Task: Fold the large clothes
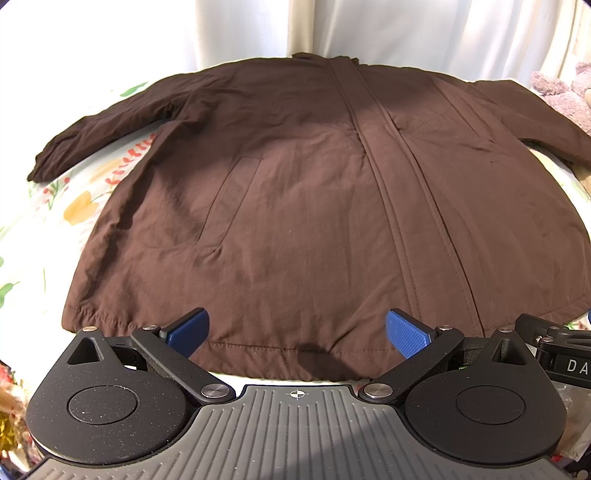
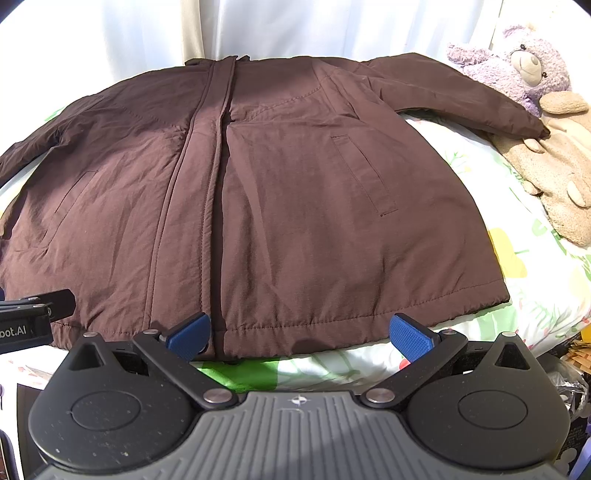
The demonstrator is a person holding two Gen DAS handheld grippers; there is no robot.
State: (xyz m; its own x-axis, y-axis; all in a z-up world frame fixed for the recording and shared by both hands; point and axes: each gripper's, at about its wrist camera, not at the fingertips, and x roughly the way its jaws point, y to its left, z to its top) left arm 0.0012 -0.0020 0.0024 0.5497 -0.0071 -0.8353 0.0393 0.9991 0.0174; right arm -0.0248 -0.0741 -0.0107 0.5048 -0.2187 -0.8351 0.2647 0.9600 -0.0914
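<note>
The surface is a bed with a white sheet (image 1: 33,236) printed with flowers: orange blooms, red sprigs and green leaves, with the same pattern showing on the other side in the right wrist view (image 2: 524,258). Behind it hang pale curtains (image 1: 147,33), pretty washed out by the light. Off at the right edge of the bed sit a purple teddy bear (image 2: 517,70) and a beige plush toy (image 2: 557,173) just below it; the tip of the coat's right-side sleeve touches the beige one.

The brown coat (image 1: 303,206) is spread flat, front side up, and covers most of the bed. Its long axis runs away from the cameras: hem at the near edge, collar at the far side by the curtains. The closed front strip (image 1: 402,206) goes up the middle, with a slit pocket (image 2: 364,173) on each side of it. Both sleeves are spread out and angled down, the left sleeve (image 1: 92,136) lying on the floral sheet.

The left gripper (image 1: 297,334) hovers over the hem with its blue pads (image 1: 188,332) spread wide, nothing between them. The right gripper (image 2: 299,338) is the same deal, wide apart and holding nothing, at the hem near the coat's right half. The two are side by side, each one peeking into the other's view.
</note>
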